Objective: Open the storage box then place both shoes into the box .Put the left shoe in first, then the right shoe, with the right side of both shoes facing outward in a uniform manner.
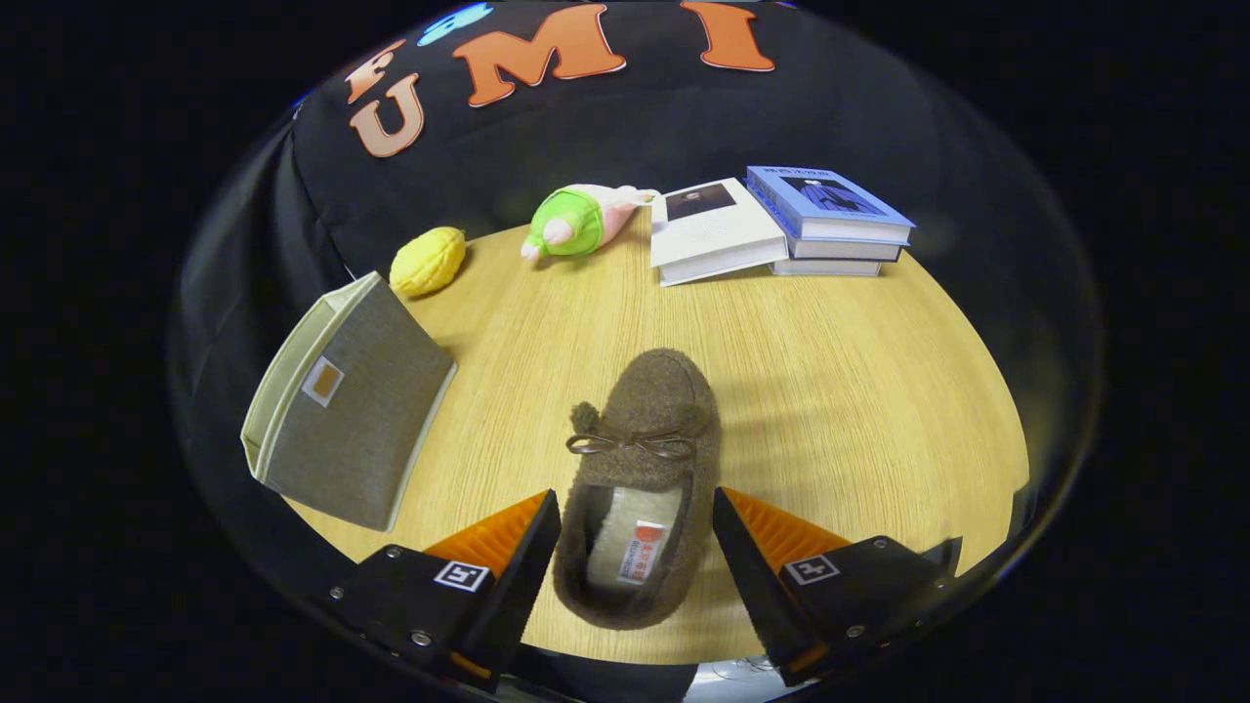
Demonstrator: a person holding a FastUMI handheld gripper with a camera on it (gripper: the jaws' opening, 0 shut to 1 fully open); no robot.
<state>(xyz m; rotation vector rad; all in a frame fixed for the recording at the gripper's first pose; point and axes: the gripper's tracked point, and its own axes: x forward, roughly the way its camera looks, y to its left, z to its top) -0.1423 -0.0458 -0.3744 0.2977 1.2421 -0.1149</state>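
Tongs: the gripper (637, 532) is standing released, its two fingers spread wide and flanking the heel half of the shoe (640, 488); neither finger appears to be pressing on it.
Shoe: a brown fleece slipper with a small bow is lying flat on the tabletop (830, 391) near its near edge, heel toward the fingers, toe pointing toward the far edge. Its opening is sitting between the fingers; the toe is reaching beyond them.
Risk, grip: if the fingers are closing on the soft collar only, I judge the shoe may be folding or slipping out on the lift; cause, pliable fleece walls and little stiffness at the heel.
Risk, order: which shoe of the pair this is cannot be told from here; picking the wrong one first would be breaking the left-then-right rule.
Risk, facing: a twist in the carry may be leaving the wrong side outward.
Storage box: the grey fabric box (342, 410) is resting at the left edge of the tabletop, well apart from the shoe, tipped with its pale-lined opening facing away to the left; whether it counts as opened I cannot tell.
Beyond: a yellow plush toy (428, 261) and a green-and-pink plush toy (576, 223) are lying along the far edge; a stack of books (781, 229) is sitting at the far right.
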